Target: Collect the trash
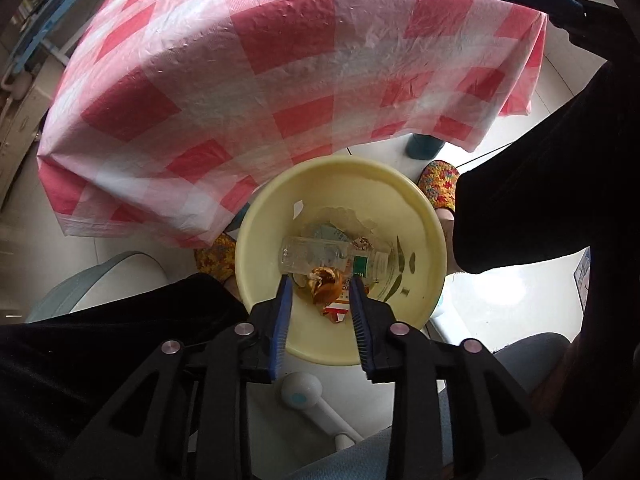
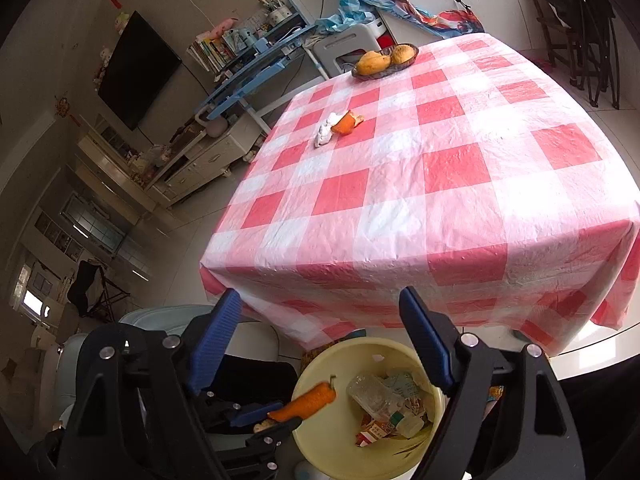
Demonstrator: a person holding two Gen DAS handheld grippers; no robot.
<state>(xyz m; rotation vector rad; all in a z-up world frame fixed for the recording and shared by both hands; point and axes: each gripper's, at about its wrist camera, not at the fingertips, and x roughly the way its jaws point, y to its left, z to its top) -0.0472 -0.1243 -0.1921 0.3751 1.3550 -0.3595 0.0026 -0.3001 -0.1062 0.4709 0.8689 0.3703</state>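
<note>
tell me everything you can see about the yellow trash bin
The yellow bin is a round, pale, plastic-looking tub with a smooth rim, standing upright on the floor beside the checked tablecloth's overhang. Inside lie a clear plastic bottle on its side, crumpled wrappers and orange peel. A leaf print marks its inner wall.

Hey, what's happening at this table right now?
A person holding two claws is clearing trash into a yellow bin beside the checked table. The left claw is above the bin with an orange peel between its fingers; whether the pads grip the peel I cannot tell. The bin already holds a plastic bottle and wrappers. The right claw is open and empty. More peel and a white wad remain on the table.
</note>
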